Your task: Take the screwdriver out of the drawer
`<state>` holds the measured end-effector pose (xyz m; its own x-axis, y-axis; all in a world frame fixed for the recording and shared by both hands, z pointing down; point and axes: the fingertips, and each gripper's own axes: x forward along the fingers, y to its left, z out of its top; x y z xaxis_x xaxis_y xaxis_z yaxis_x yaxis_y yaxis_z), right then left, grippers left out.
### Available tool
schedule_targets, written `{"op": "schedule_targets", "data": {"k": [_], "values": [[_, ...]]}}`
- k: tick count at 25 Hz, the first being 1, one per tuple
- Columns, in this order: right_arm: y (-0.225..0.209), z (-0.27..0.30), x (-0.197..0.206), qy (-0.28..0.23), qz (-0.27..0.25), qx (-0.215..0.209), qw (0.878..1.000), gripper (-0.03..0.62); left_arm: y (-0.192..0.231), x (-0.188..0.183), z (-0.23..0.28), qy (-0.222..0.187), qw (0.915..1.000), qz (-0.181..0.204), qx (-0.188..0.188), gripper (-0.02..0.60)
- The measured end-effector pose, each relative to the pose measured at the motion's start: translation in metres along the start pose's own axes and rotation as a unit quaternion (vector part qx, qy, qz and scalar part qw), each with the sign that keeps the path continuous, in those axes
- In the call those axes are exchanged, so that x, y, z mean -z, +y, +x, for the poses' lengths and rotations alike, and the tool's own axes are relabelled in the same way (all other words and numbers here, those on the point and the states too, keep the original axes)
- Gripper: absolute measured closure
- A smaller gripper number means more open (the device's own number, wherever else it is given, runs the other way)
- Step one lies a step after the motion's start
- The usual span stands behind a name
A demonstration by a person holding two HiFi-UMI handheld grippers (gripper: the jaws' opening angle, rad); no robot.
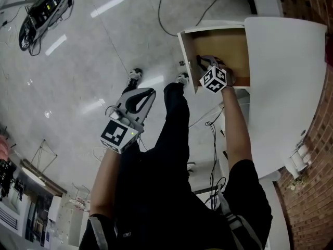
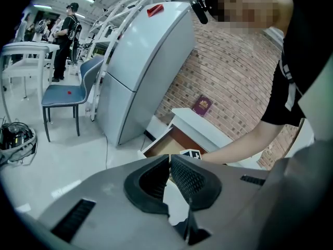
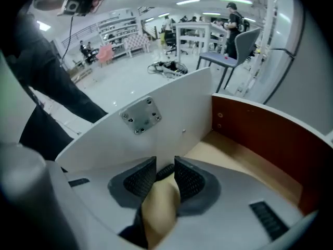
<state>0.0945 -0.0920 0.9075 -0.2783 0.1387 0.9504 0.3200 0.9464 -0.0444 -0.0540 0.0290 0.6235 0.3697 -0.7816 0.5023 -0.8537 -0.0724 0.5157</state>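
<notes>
The white drawer (image 1: pixel 186 51) stands pulled out of the white cabinet (image 1: pixel 286 87), showing its wooden bottom. My right gripper (image 1: pixel 207 62) reaches steeply down into it, close behind the drawer's front panel (image 3: pixel 156 129). Its jaws stand a little apart. A dark ribbed piece (image 3: pixel 165 171), seemingly the screwdriver's handle, shows in the gap between the tips, and I cannot see the pads pressing on it. The rest of the screwdriver is hidden. My left gripper (image 1: pixel 150 92) hangs over the floor to the left of the drawer, shut and empty (image 2: pixel 170 158).
A brick wall (image 1: pixel 317 155) runs behind the cabinet. Cables (image 1: pixel 210 139) trail on the floor below the drawer, and a bundle of gear (image 1: pixel 41 14) lies far left. A grey fridge (image 2: pixel 140 61), a blue chair (image 2: pixel 70 95) and a maroon booklet (image 2: pixel 202 105) show in the left gripper view.
</notes>
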Motion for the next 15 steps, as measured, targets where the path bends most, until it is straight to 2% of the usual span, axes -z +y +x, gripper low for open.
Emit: {"op": "schedule_targets", "data": {"k": [3,8,11,15], "values": [[0.006,0.014,0.003,0.025,-0.060,-0.034,0.997,0.413,0.008,0.001,-0.001,-0.006,0.9999,-0.011,-0.006,0.558],[0.010,0.029,0.020,0.071,-0.128,-0.092,0.985,0.311,0.012,0.004,-0.005,-0.006,0.9997,-0.024,-0.010,0.558],[0.011,0.036,0.026,0.095,-0.156,-0.124,0.975,0.252,0.015,0.010,-0.007,0.000,0.9998,-0.018,-0.005,0.558],[0.014,0.045,0.031,0.104,-0.183,-0.146,0.967,0.240,0.015,0.016,-0.006,0.005,0.9998,-0.020,-0.001,0.558]]}}
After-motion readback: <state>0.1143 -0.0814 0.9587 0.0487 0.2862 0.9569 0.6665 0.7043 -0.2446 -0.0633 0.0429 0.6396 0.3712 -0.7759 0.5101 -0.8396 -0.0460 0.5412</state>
